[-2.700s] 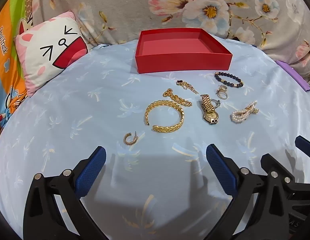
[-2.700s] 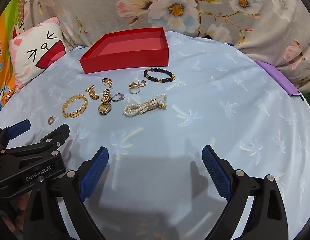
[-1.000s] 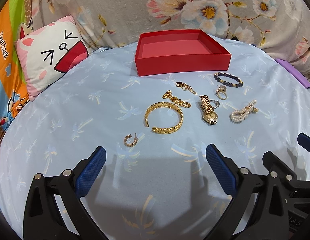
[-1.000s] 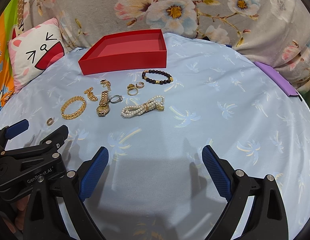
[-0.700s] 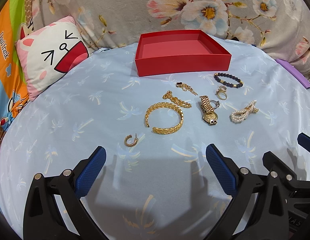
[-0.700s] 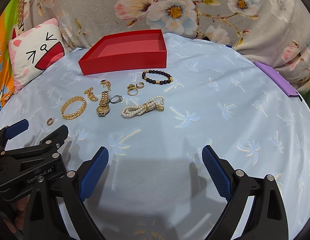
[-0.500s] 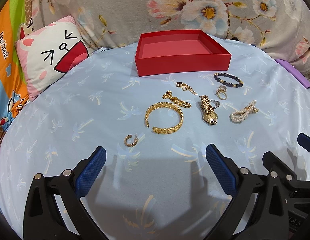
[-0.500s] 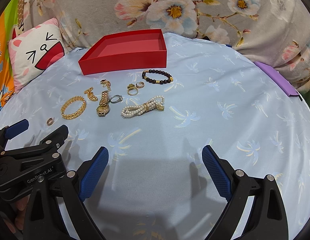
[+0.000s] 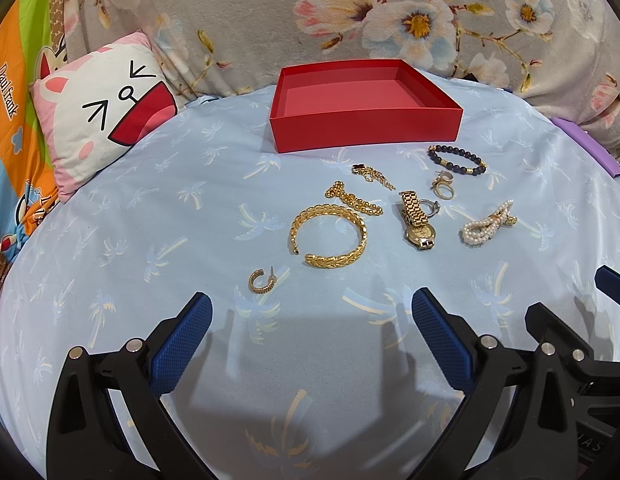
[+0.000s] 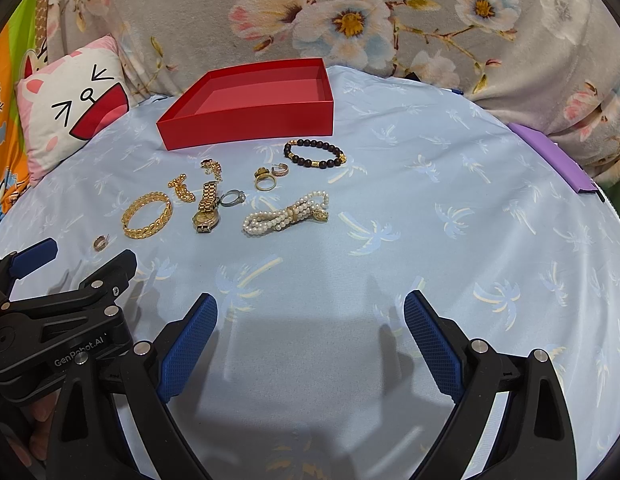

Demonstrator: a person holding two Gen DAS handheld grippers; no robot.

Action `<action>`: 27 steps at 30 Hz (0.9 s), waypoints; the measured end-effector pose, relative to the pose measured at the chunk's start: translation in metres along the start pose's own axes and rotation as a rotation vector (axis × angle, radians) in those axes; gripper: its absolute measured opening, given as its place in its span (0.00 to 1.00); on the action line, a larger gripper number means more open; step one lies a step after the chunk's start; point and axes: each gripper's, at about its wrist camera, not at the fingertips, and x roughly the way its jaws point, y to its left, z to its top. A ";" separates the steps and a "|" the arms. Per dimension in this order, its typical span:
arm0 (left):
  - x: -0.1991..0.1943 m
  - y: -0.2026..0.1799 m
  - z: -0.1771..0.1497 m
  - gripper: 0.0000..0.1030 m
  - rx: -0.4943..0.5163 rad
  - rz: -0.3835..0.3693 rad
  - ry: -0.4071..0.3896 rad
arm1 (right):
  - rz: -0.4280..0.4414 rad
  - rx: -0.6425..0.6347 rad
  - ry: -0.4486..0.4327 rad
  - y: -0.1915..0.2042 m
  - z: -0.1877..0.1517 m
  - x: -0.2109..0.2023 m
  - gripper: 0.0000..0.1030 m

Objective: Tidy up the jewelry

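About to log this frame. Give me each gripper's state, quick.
Left gripper: open, holding nothing.
Right gripper: open, holding nothing.

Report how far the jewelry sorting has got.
Done: nothing; the red box holds no jewelry. In hand: nothing; the left hand-held gripper and right hand-held gripper are open above the cloth. Left: every piece, including the gold bangle, watch, pearl strand, bead bracelet, hoop earring and the chains and rings.
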 end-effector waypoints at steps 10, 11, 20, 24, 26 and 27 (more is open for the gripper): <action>-0.001 0.001 0.000 0.95 0.000 0.001 -0.001 | 0.000 0.000 0.000 0.000 0.000 0.000 0.90; 0.000 0.001 0.000 0.95 0.000 0.001 -0.001 | 0.000 0.000 0.000 0.000 0.000 0.000 0.90; -0.001 0.001 0.000 0.95 0.000 0.001 -0.001 | 0.000 0.000 -0.001 0.001 -0.001 0.000 0.90; -0.001 0.007 0.001 0.95 -0.023 -0.024 0.001 | 0.008 -0.008 0.004 0.002 -0.001 0.000 0.90; 0.000 0.014 0.001 0.95 -0.051 -0.041 0.007 | 0.009 -0.013 0.006 0.003 -0.001 0.000 0.90; 0.002 0.017 0.002 0.95 -0.059 -0.046 0.015 | 0.008 -0.010 0.005 0.003 -0.001 0.000 0.90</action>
